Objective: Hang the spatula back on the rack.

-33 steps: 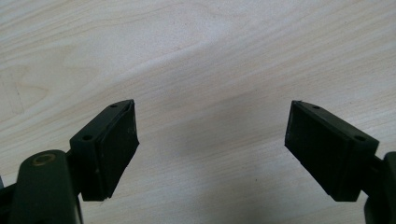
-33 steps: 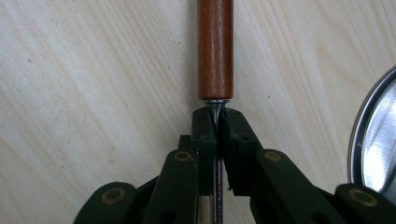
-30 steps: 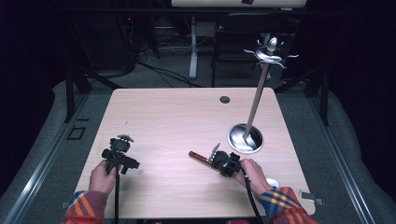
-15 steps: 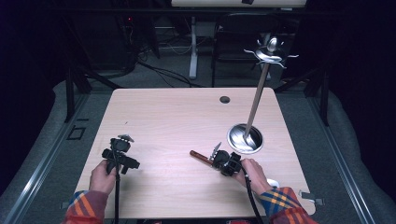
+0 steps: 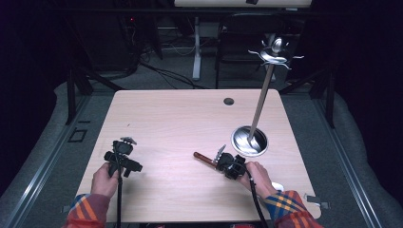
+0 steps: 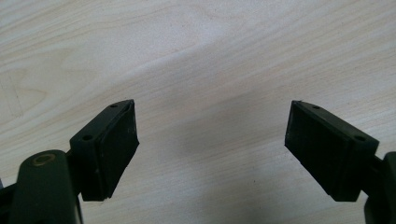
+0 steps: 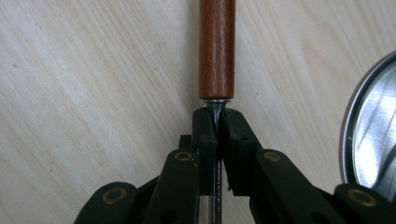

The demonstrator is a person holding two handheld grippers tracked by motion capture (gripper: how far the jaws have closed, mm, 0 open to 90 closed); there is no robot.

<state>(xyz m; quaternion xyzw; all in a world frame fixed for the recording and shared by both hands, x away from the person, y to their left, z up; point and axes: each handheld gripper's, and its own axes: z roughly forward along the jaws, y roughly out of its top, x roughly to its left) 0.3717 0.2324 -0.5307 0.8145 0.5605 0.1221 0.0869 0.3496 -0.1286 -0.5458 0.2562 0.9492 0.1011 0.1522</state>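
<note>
Right gripper view shows the right gripper (image 7: 216, 128) with its fingers (image 7: 204, 140) pressed on the thin metal shank of a utensil with a wooden handle (image 7: 216, 46). The handle is reddish brown and round, and it points away from the gripper, lying just over the light wooden worktop (image 7: 93, 93). What kind of utensil it is I cannot tell, because the metal end is hidden between the fingers. At the right edge is the shiny round base of a metal stand (image 7: 373, 126).

From the high view, the right gripper (image 5: 227, 165) is near the front right part of the worktop, and the handle (image 5: 204, 158) sticks out to the left of it. The stand (image 5: 250, 141) is just beside, with its tall pole rising to hooks at the top.

The left gripper (image 5: 121, 154) is held at the front left, well apart from the utensil. In the left gripper view its fingers (image 6: 114, 144) are spread wide over bare worktop, with nothing between them.
</note>
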